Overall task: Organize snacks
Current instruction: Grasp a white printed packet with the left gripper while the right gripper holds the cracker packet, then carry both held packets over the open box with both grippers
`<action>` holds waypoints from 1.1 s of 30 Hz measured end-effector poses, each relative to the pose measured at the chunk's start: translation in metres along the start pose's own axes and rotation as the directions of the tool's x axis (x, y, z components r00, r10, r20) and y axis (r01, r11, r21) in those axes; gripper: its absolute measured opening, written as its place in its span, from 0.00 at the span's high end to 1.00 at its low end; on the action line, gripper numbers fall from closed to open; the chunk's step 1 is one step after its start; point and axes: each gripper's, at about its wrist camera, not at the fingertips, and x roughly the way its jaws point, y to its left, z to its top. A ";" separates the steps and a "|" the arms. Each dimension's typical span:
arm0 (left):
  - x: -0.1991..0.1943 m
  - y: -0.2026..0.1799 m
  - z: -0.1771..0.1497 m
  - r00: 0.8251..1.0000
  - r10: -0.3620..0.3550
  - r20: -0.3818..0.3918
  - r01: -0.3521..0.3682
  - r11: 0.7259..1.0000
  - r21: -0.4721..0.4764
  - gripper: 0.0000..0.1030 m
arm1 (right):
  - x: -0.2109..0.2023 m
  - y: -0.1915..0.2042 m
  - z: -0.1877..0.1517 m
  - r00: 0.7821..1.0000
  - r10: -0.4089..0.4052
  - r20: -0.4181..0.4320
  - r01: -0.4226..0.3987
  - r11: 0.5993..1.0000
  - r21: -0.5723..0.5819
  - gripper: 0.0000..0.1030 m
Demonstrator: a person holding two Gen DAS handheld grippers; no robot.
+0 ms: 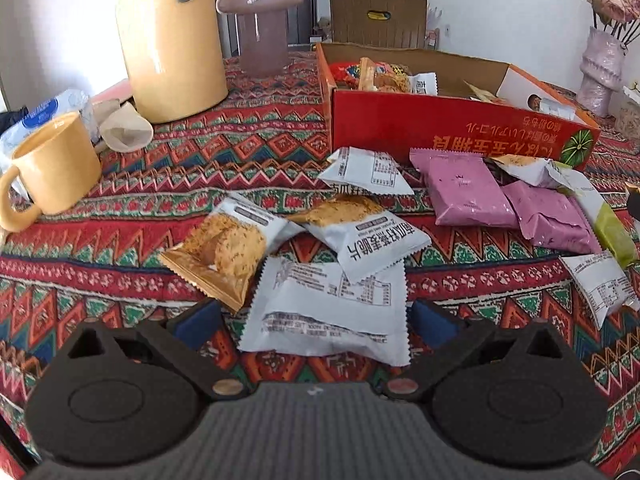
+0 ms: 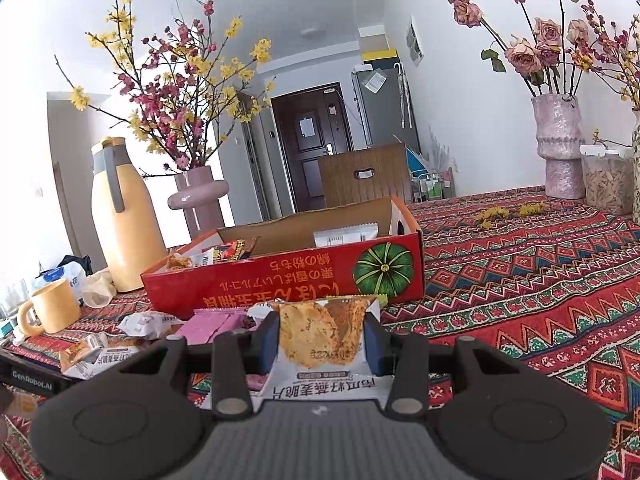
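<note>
On the counter (image 1: 160,152), draped in a red patterned cloth, loose snack packets lie scattered in front of a red cardboard box (image 1: 440,120). From the left wrist view the box's far corners and most of its contents are hard to read: only the tops of a few wrappers show above its near wall, and the printing on that wall is upside down. At the right edge a white packet (image 1: 600,284) is partly cut off by the frame, and a green-ended packet (image 1: 612,228) is half buried under two pink packets (image 1: 468,192).

The left tongs (image 1: 316,316) stand spread wide, with a white packet (image 1: 328,304) lying back side up between the fingers; neither pad touches it. Its long axis runs away from the camera, tilted a little to the left. Just beyond it an oat-crisp packet (image 1: 360,236) lies face up and slanted, and a golden-fronted packet (image 1: 224,252) lies beside it, its long axis slanting toward the near right.

The right tongs (image 2: 322,344) pinch a crisp packet (image 2: 320,336) by its two side edges, held off the counter just before the box's near wall. The packet stands on end, picture side facing the camera, long axis running up and away from the lens; its lower end is hidden behind the tool body. A yellow mug (image 1: 56,168) and a tall yellow jug (image 1: 172,40) stand to the left, well apart from the snacks.
</note>
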 end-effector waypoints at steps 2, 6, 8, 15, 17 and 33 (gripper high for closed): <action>0.002 -0.002 0.001 1.000 0.000 -0.009 0.000 1.000 -0.012 0.00 | 0.000 0.000 0.000 1.000 0.002 0.002 -0.002 1.000 0.001 0.59; 0.005 -0.006 0.002 1.000 0.001 -0.003 -0.002 1.000 -0.019 0.00 | -0.001 0.000 0.000 1.000 0.005 0.006 -0.005 1.000 0.004 0.59; 0.006 -0.008 0.004 1.000 0.003 -0.001 -0.003 1.000 -0.025 0.01 | -0.001 0.000 0.000 1.000 0.006 0.007 -0.007 1.000 0.003 0.59; 0.000 -0.012 0.002 0.999 -0.002 0.038 0.003 1.000 -0.031 0.24 | -0.001 0.000 0.000 1.000 0.012 0.010 -0.012 1.000 0.003 0.59; -0.004 -0.012 -0.001 0.999 -0.007 0.053 0.009 0.999 -0.033 0.33 | -0.001 0.000 0.000 1.000 0.012 0.011 -0.012 1.000 0.003 0.59; -0.043 -0.015 -0.032 0.975 -0.025 0.221 0.031 0.999 -0.022 0.43 | -0.002 0.001 0.001 1.000 0.016 0.016 -0.016 1.000 0.002 0.59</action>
